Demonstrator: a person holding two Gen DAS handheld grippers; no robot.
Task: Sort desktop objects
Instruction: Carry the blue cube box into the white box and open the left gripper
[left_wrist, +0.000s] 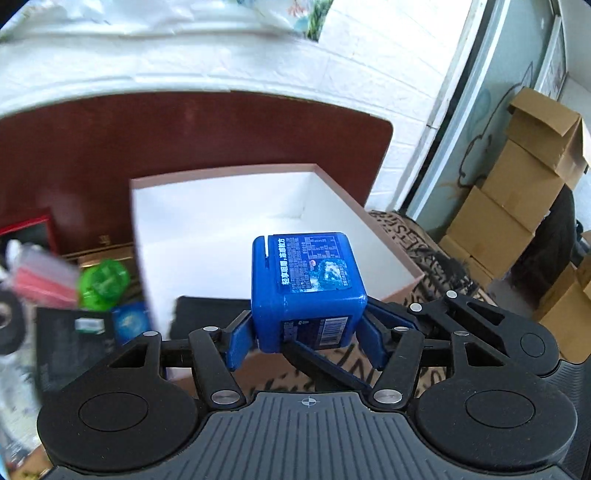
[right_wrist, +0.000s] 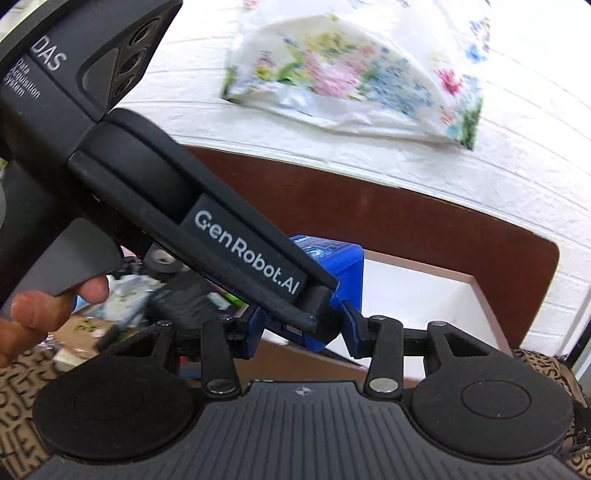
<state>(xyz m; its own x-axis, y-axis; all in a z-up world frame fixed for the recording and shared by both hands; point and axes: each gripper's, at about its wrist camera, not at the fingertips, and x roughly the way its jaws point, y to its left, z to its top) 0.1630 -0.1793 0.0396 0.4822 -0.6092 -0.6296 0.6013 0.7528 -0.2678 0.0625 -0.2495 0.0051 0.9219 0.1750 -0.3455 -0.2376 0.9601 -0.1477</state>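
Counter cluttered; left hand-held gripper (left_wrist: 308, 332) pinching blue box (left_wrist: 306, 288) over white bin (left_wrist: 229, 229). Right hand-held gripper (right_wrist: 301, 330) half-spread, crowding it; collision could knock box loose.

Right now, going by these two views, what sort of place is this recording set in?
Probably a home room used for storage: stacked brown cardboard boxes by a white brick-pattern wall, and a cluttered dark red-brown wooden table.
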